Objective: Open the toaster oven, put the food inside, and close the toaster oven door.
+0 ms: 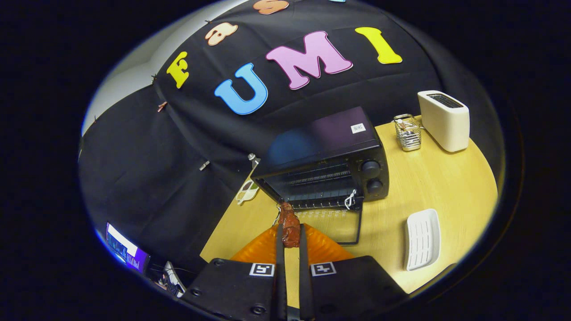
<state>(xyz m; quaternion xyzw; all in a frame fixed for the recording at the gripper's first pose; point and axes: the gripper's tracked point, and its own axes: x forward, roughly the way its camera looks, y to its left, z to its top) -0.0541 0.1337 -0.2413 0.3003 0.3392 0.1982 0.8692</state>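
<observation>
Gripper (290, 238) clamped on food (289, 225), raised just short of oven (325, 167). Door (332, 225) dropped flat, cavity open, evidently for loading. Toaster (444, 120) far right, tray (422, 239) near right.

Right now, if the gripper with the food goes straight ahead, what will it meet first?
Probably the toaster oven's open door, lying just ahead of the gripper, which is shut on the food. Beyond is the oven cavity. Depth is uncertain.
</observation>
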